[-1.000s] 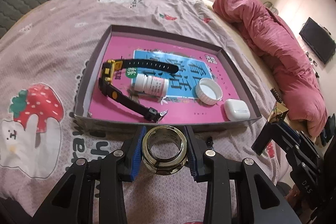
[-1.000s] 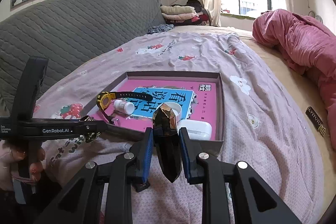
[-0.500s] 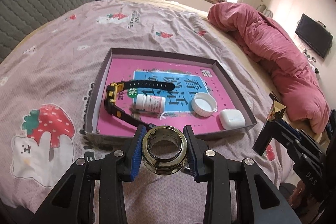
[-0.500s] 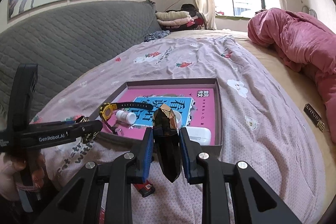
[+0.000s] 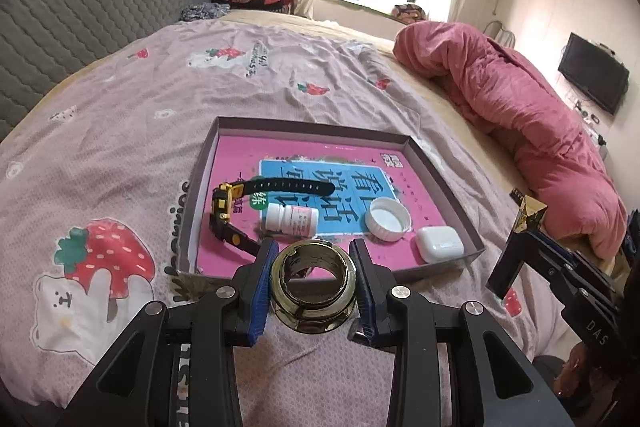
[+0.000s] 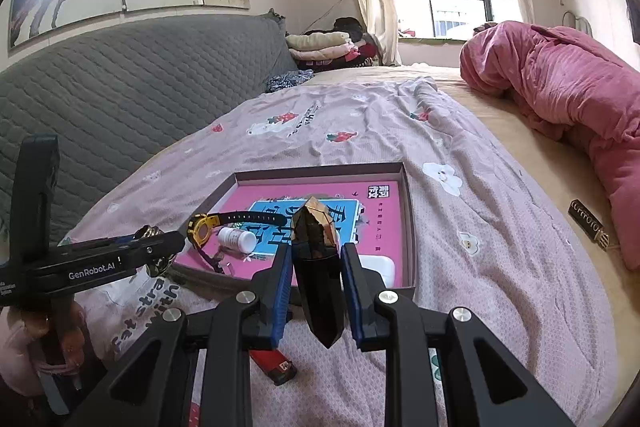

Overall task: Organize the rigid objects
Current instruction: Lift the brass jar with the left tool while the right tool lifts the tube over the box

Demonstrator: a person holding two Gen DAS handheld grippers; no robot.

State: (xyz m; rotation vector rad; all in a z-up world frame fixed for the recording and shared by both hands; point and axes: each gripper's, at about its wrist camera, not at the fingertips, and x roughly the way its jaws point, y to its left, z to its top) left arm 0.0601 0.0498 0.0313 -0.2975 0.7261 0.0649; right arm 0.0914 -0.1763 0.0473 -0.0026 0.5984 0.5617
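Lifting my left gripper [image 5: 313, 281], clenched on the shiny gold metal ring [image 5: 313, 291], above the tray's [image 5: 448, 175] near rim; right gripper [image 6: 316, 277] grasps the dark faceted crystal [image 6: 318, 267], both awaiting placement inside.

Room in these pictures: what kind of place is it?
Most likely a home bedroom: a bed under a strawberry-print sheet, a bunched pink quilt, a quilted grey headboard, and folded clothes by the window.

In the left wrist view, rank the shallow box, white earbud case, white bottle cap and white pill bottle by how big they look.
Largest to smallest:
1. shallow grey box
2. white pill bottle, white bottle cap and white earbud case: too alike to rank.
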